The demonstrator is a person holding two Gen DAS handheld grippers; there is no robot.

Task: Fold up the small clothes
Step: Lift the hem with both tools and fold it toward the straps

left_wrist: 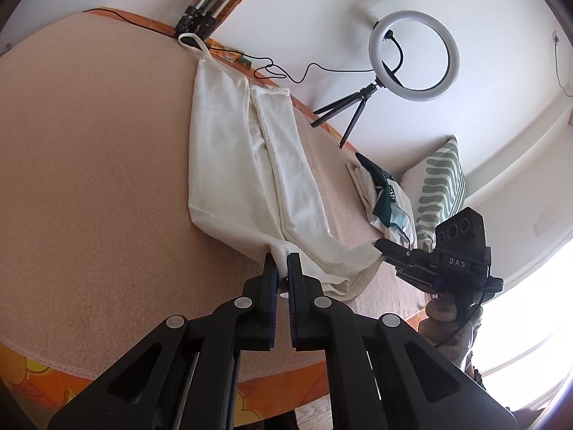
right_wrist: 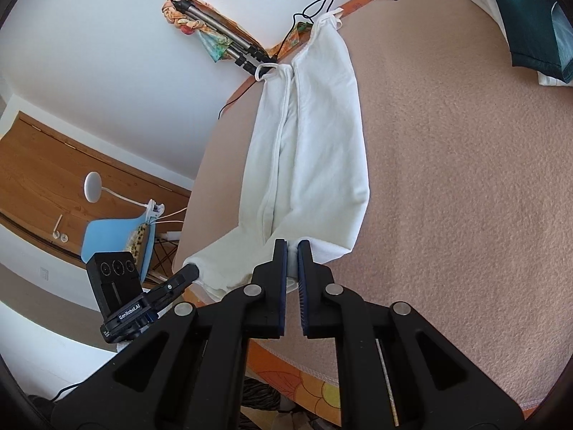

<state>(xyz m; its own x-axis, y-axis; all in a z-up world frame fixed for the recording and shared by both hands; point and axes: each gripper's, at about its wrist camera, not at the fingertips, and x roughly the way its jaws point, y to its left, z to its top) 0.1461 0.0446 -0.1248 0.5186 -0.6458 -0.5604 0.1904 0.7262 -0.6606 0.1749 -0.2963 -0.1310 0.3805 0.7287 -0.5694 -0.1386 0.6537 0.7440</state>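
Observation:
A white strappy top (left_wrist: 247, 165) lies lengthwise on the beige blanket (left_wrist: 89, 179), its sides folded in to a long strip, straps at the far end. My left gripper (left_wrist: 283, 263) is shut on a near corner of its hem. My right gripper (right_wrist: 292, 252) is shut on the other near corner of the top (right_wrist: 308, 143). Both hold the hem just above the blanket. The right gripper shows in the left wrist view (left_wrist: 381, 247), and the left gripper in the right wrist view (right_wrist: 191, 272).
A ring light on a small tripod (left_wrist: 412, 57) and a black cable (left_wrist: 286, 71) stand at the far edge. A pile of white and green clothes (left_wrist: 383, 193) and a striped cushion (left_wrist: 440, 186) lie to the right. A folded tripod (right_wrist: 229, 46) leans on the wall.

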